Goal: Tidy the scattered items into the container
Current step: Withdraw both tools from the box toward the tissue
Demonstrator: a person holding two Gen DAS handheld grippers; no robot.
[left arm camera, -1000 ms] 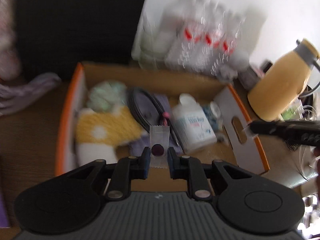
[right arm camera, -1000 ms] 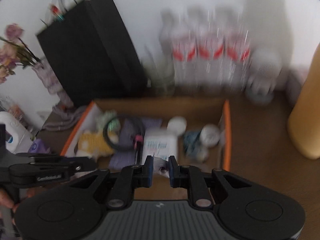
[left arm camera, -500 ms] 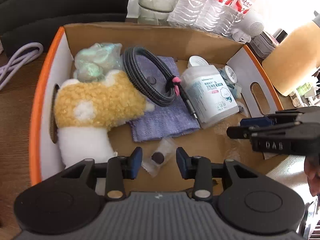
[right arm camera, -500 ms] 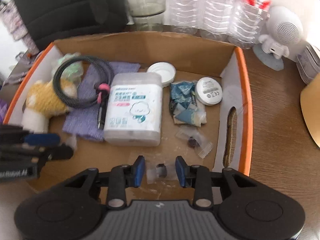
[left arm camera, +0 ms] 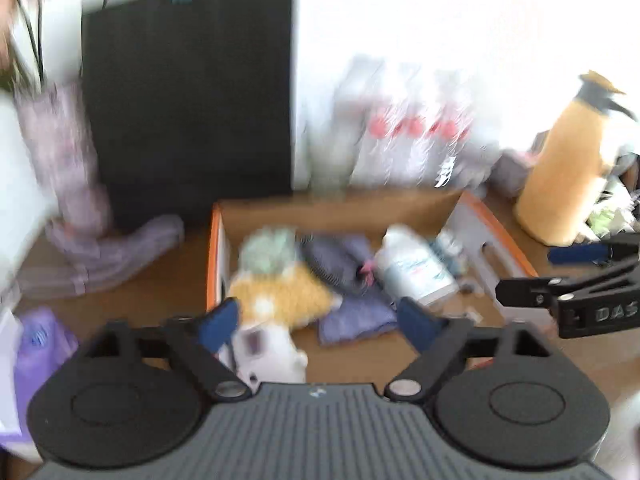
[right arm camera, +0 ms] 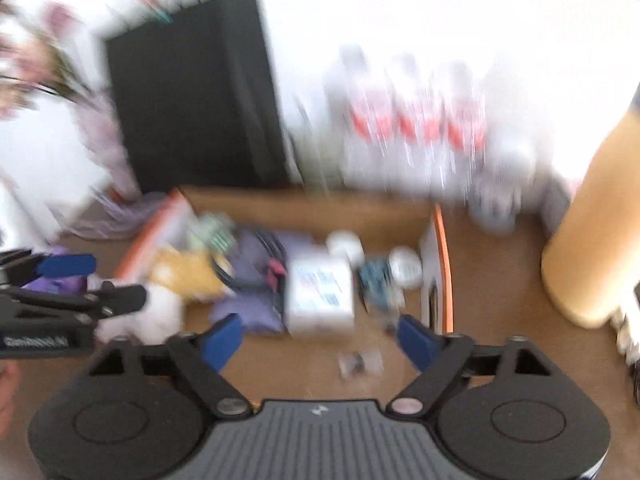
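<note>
The cardboard box [left arm camera: 214, 248] with an orange rim holds a yellow-and-white plush [left arm camera: 280, 300], a purple cloth [left arm camera: 356, 320], a coiled cable, and a white wipes tub [left arm camera: 416, 272]. My left gripper [left arm camera: 320, 322] hangs above the box's near edge, its jaws opening wide with nothing between them. In the right wrist view a small clear packet [right arm camera: 358, 360] lies on the box [right arm camera: 446, 264] floor below my right gripper [right arm camera: 320, 336], whose jaws are also opening and hold nothing. Each gripper shows at the edge of the other's view. Both views are blurred.
Behind the box stand a black bag [left arm camera: 188, 92] and several water bottles [left arm camera: 408, 136]. A yellow jug [left arm camera: 560, 184] stands to the right. A lilac cord [left arm camera: 104, 256] and a purple pack [left arm camera: 36, 344] lie on the wooden table to the left.
Both grippers have opened wide and let go of their small clear packets, which now lie in the box. Both have drawn back and up from the box.
</note>
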